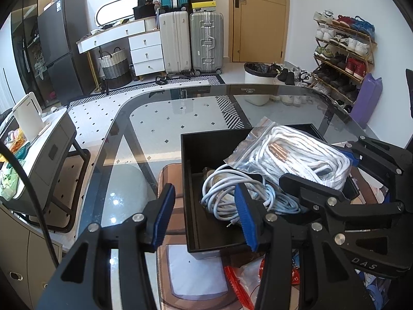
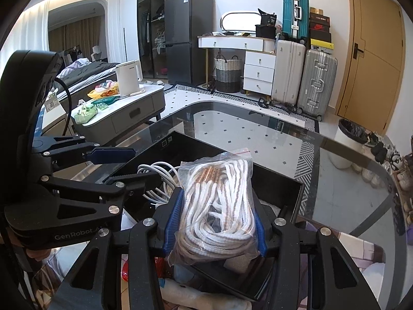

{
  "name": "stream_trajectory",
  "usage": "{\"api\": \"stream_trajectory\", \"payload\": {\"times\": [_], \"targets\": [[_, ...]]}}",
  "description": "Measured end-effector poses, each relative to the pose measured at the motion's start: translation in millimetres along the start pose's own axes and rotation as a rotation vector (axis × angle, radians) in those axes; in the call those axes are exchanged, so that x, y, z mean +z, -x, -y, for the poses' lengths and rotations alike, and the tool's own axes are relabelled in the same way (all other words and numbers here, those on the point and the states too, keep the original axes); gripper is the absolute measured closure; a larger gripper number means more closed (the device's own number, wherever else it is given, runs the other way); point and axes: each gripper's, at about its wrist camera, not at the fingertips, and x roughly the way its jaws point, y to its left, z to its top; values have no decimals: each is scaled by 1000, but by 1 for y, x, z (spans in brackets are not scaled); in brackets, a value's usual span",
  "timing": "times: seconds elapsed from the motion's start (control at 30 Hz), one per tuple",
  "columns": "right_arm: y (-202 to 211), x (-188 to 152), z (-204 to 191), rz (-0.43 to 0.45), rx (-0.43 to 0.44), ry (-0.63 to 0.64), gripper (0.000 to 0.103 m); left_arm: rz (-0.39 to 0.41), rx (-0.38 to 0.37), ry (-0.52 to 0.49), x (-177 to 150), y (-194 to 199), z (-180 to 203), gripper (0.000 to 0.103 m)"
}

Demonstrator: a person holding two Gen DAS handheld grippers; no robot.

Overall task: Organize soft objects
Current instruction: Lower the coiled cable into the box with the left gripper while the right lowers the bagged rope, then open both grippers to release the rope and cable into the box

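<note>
Clear plastic bag of white cord, striped with copper, clamped between the blue pads of the right gripper and held low over the right part of the black box. Pads pressed into both sides of the bag, jaws narrow around it. Bag's sealed top, edged with a red strip, pointing away from the camera toward the far wall of the box.

Pale blue and white cable, loosely coiled, lying inside the box on its floor, just beside the bag and partly under it.

Left gripper poised at the near left corner of the box, jaws partly apart and gripping nothing: one blue pad outside the box's left wall above the glass, the other inside, above the coil. Contact with the cable not clear from either view.

Box set on a glass table with a dark rim, partly over a brown mat. Red and white packaging on the table at the near edge, below the box.

Behind the table: suitcases, a white chest of drawers, a shoe rack, a white bin and a yellow door.
</note>
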Motion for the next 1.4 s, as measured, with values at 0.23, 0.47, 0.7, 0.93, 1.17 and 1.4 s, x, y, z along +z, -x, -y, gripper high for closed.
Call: {"api": "stream_trajectory", "payload": {"times": [0.23, 0.47, 0.7, 0.93, 1.17, 1.4], "targets": [[-10, 3, -2, -3, 7, 39, 56, -5, 4, 0, -1, -1, -1, 56], [-16, -1, -1, -7, -13, 51, 40, -8, 2, 3, -4, -1, -5, 56], [-5, -2, -1, 24, -28, 48, 18, -12, -1, 5, -4, -2, -6, 55], [1, -5, 3, 26, -43, 31, 8, 2, 9, -7, -5, 2, -5, 37], [8, -6, 8, 39, -32, -7, 1, 20, 8, 2, -6, 5, -6, 17], [14, -7, 10, 43, -30, -18, 1, 23, -5, 13, -7, 7, -10, 6]]}}
